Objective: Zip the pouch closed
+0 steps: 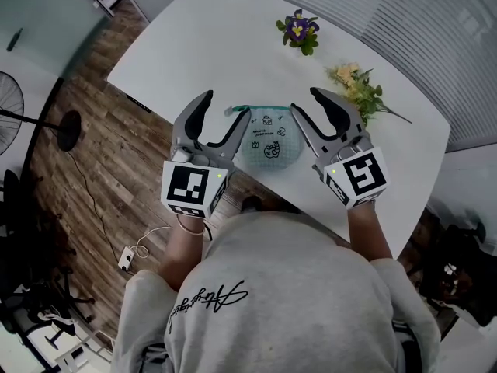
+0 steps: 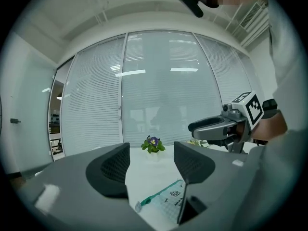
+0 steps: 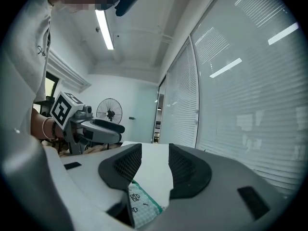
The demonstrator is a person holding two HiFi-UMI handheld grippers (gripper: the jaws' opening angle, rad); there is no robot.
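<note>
The pouch [image 1: 269, 142] is pale teal, checked, with small drawings and a teal zipper along its far edge. It lies flat on the white table [image 1: 202, 45] between my two grippers. My left gripper [image 1: 225, 106] hovers over the pouch's left end, open and empty. My right gripper [image 1: 307, 101] hovers over its right end, also open with nothing between the jaws. In the left gripper view the pouch [image 2: 166, 198] lies below the left gripper [image 2: 151, 165] and apart from it. The right gripper view likewise shows the pouch [image 3: 139, 203] under the right gripper [image 3: 155, 162], untouched.
A small pot of purple flowers [image 1: 299, 31] stands at the table's far side. A sprig of yellow flowers [image 1: 357, 84] lies at the right. The table's near edge runs just under my hands. A standing fan [image 3: 109, 110] and slatted windows surround the table.
</note>
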